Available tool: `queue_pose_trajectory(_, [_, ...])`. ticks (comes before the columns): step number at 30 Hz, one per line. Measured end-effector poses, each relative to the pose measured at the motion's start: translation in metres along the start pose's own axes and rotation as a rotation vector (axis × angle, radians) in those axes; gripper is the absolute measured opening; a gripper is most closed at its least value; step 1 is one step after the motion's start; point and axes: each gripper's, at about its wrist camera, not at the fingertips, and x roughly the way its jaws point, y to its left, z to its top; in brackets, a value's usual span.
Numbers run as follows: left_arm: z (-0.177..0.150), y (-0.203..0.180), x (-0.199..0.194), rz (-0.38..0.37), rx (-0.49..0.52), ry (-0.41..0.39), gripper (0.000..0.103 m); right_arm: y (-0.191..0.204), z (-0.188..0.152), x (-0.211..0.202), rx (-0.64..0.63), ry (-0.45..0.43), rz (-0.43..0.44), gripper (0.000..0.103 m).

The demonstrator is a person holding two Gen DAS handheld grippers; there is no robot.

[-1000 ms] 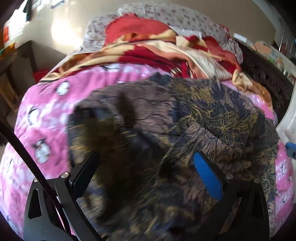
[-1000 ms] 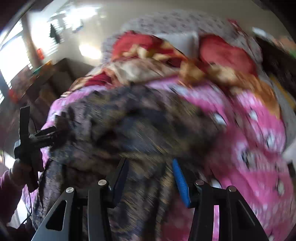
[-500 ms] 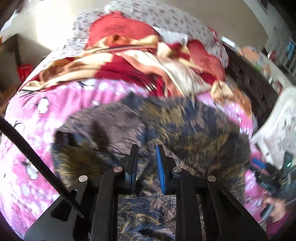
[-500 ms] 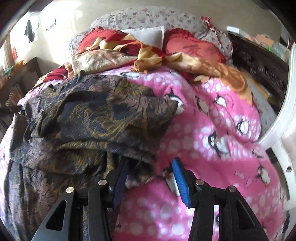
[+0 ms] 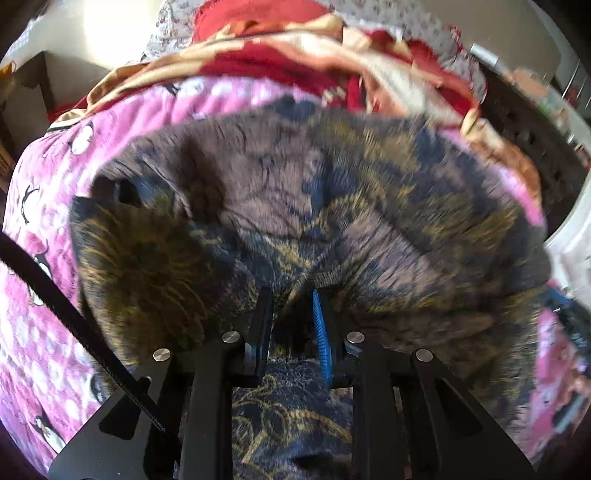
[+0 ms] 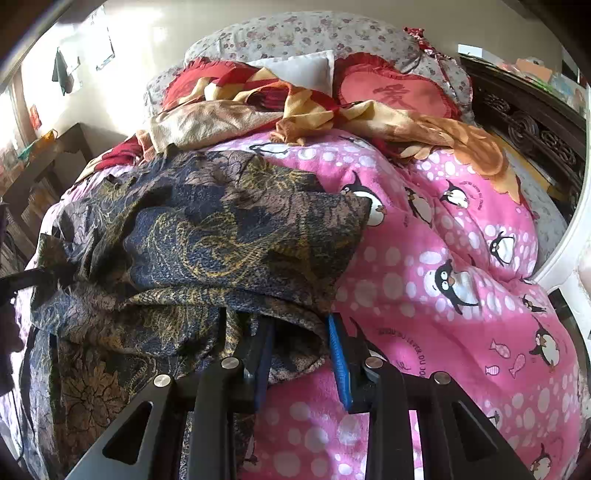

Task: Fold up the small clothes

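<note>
Our left tool (image 5: 293, 314) is pinched on a fold of the dark patterned garment (image 5: 332, 206). Our right tool (image 6: 301, 350) is closing, garment edge between its jaws. Only the right view shows the garment heaped on the pink penguin blanket (image 6: 443, 295), sharply.

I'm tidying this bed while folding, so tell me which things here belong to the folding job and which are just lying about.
Part of the job:
- dark patterned garment
- left gripper, shut on a fold of it
- right gripper, jaws closing around its edge

Just lying about:
- pink penguin blanket
- red and tan blanket
- red heart cushion
- floral pillow
</note>
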Motion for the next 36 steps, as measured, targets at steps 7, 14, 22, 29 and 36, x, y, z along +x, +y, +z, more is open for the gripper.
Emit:
queue_pose_trajectory(7, [0.000,-0.009,0.002,0.050,0.044,-0.033,0.021,-0.002,-0.001,0.004,0.011,-0.004,0.020,0.040])
queue_pose_trajectory(14, [0.000,-0.003,-0.006,0.082,0.051,-0.060,0.021,-0.001,-0.001,0.006,0.018,-0.002,0.031,0.041])
queue_pose_trajectory(22, [0.000,0.004,-0.008,0.053,0.010,-0.061,0.045,-0.001,-0.001,0.005,0.027,-0.001,0.039,0.044])
queue_pose_trajectory(29, [0.000,0.005,-0.002,0.042,0.009,-0.048,0.049,0.000,-0.003,0.002,0.018,-0.006,0.051,0.045])
queue_pose_trajectory(36, [0.001,-0.004,0.007,0.001,0.025,-0.046,0.029,0.000,-0.002,0.011,0.010,0.002,0.050,0.043])
